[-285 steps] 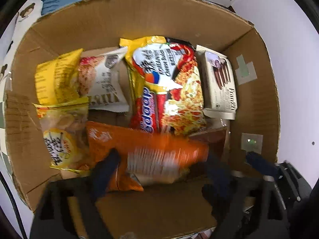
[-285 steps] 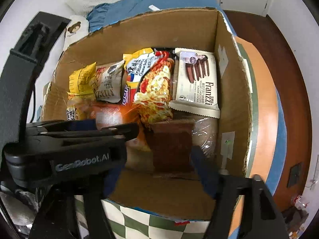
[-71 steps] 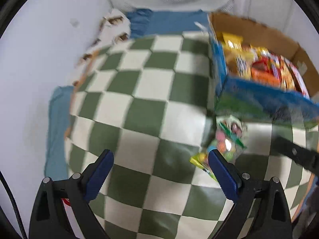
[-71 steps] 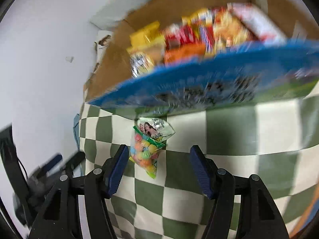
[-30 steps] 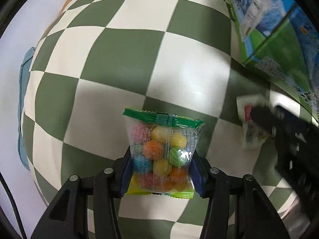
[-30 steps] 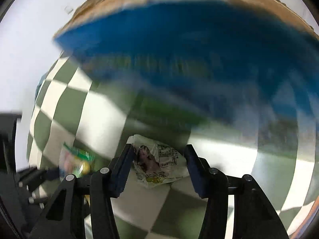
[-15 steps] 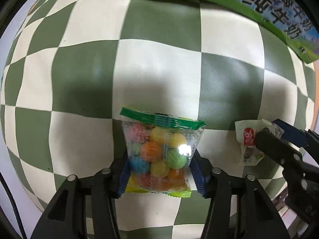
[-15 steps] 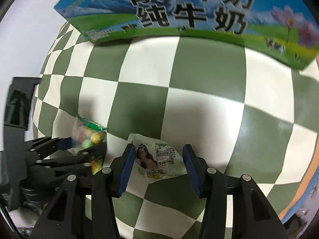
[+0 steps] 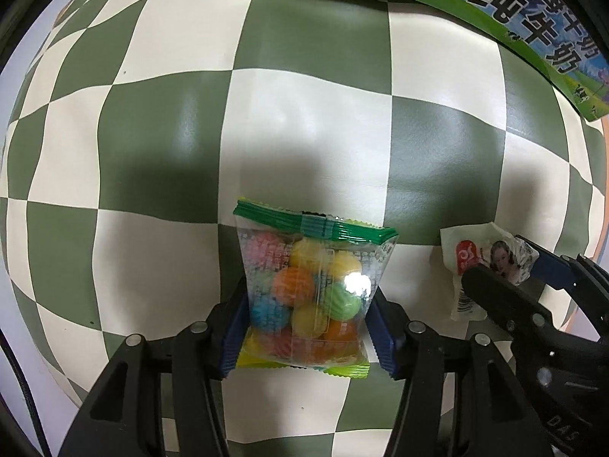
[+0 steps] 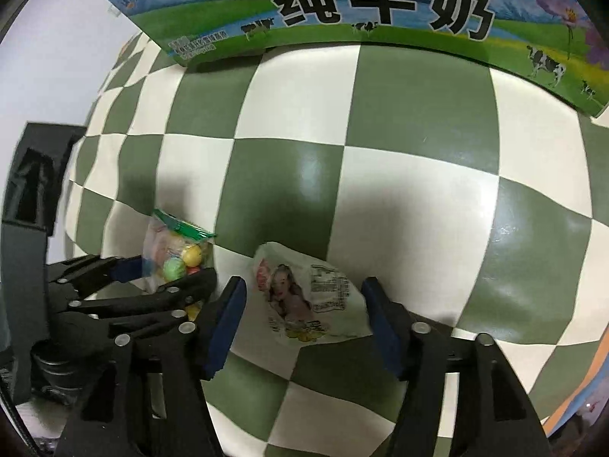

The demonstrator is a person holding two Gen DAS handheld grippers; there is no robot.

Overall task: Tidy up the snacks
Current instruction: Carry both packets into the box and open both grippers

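My left gripper is shut on a clear candy bag with a green top seal and coloured balls inside, held over the checkered cloth. The bag also shows in the right wrist view. My right gripper is shut on a white snack packet printed with a woman's face; its pads press both sides. That packet shows in the left wrist view at the right. The two grippers sit side by side, left gripper close beside the right.
The green and white checkered cloth covers the surface. The blue and green milk carton box stands at the far side, its printed wall facing me; it also shows in the left wrist view. A white wall lies to the left.
Both grippers have closed on their packets and drawn slightly back from the box; the candy bag and the white packet sit a little higher in the views than before.
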